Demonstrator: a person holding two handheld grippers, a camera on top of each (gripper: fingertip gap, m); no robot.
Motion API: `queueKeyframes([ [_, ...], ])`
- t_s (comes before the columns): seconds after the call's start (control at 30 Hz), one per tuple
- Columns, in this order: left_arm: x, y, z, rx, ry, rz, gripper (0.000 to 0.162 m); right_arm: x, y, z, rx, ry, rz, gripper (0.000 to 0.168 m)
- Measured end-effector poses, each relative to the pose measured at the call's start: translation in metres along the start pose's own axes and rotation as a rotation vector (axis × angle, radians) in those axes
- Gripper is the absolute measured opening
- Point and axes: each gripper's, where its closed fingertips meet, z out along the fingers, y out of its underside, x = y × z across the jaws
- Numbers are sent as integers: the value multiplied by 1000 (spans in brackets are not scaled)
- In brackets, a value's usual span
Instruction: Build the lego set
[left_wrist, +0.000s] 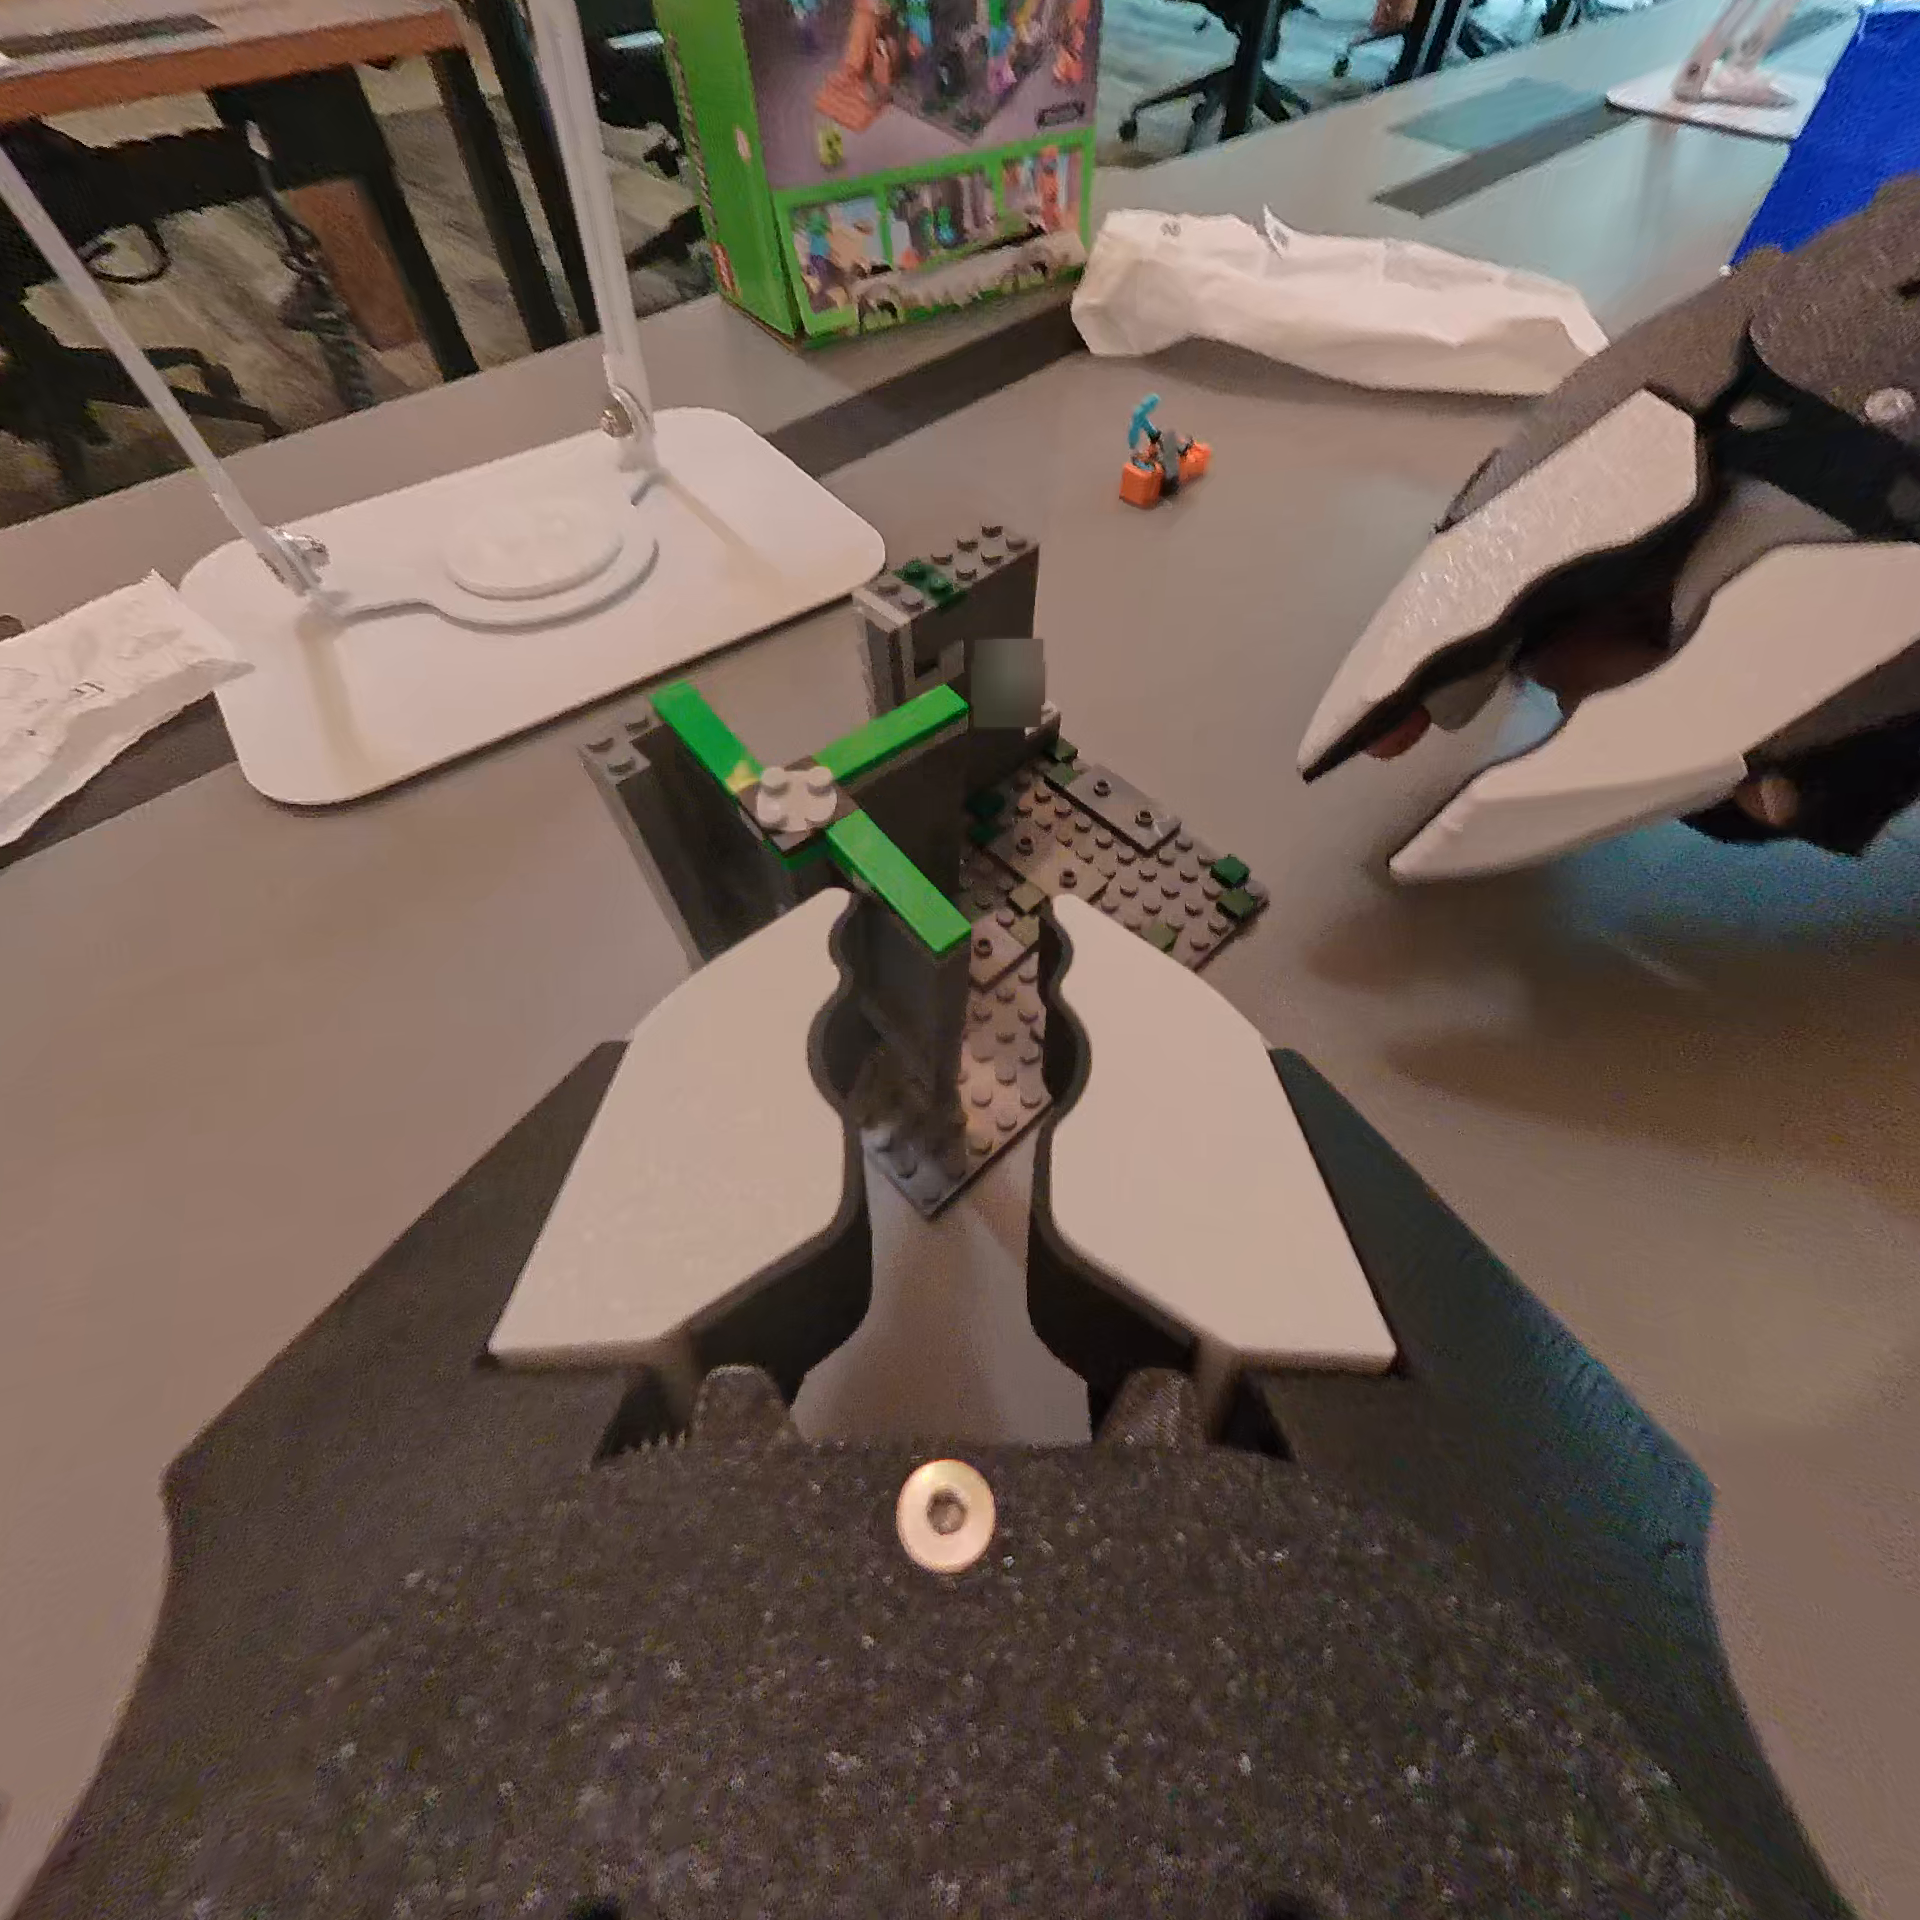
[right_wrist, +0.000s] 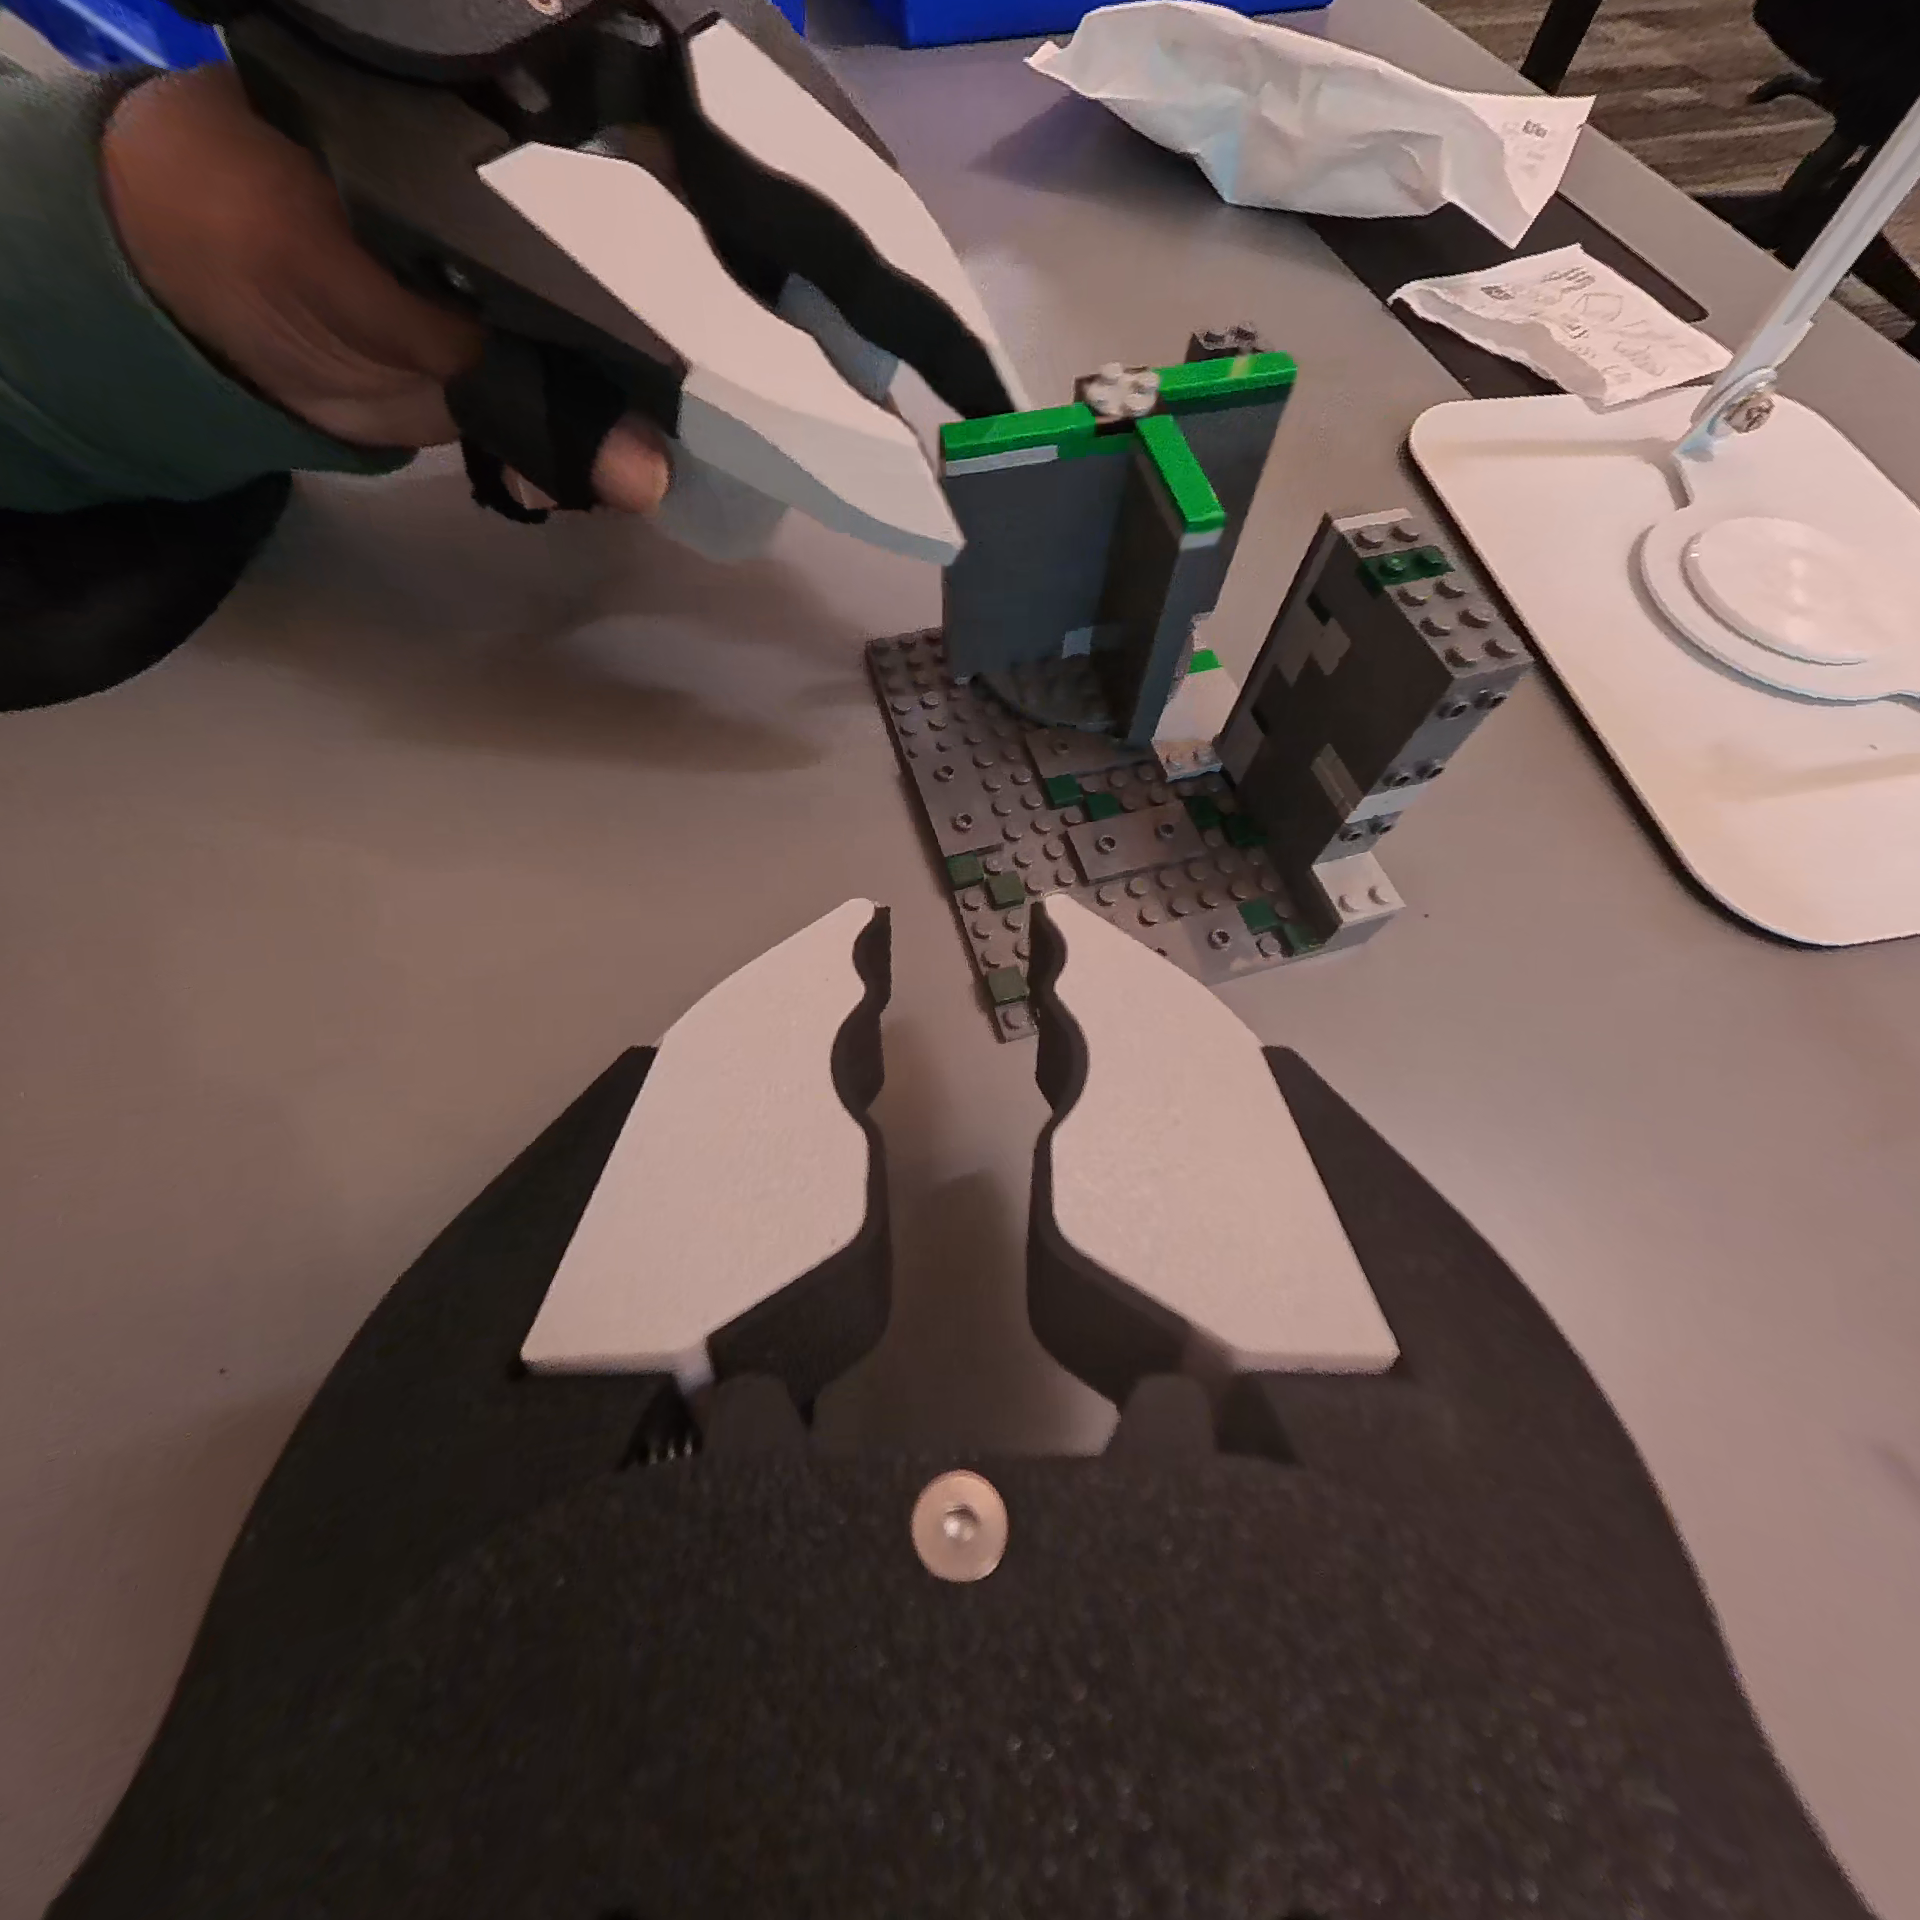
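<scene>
Left gripper (left_wrist: 945, 920) parted around the green-topped lego wall (right_wrist: 1049, 561) on the grey baseplate (right_wrist: 987, 769); contact indistinct, grip cannot be told. Right gripper (right_wrist: 961, 914), parted and empty, near the baseplate's edge; its right finger (right_wrist: 1164, 1122) hides the near corner

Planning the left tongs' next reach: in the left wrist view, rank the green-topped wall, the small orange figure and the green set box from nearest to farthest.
1. Green-topped wall: right at the left tongs.
2. Orange figure: farther back, slightly right.
3. Green set box: at the table's far edge.

Both wrist views close, opposite sides, sharing lego build (left_wrist: 914, 831).
</scene>
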Motion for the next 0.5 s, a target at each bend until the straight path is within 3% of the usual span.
queueKeyframes([
  [0.13, 1, 4, -9, -67, 56, 53, 30, 7, -15, -1, 35, 48, -3, 25],
  [0.23, 1, 12, -13, -117, 80, 106, 29, 18, -44, -2, 7, 124, -140, 25],
  [0.37, -7, 14, -18, -126, 54, 142, 24, 32, -75, 20, -199, 107, -382, 30],
  [0.5, -24, 6, -25, -70, -9, 136, 19, 41, -77, 53, -425, -62, -459, 36],
])
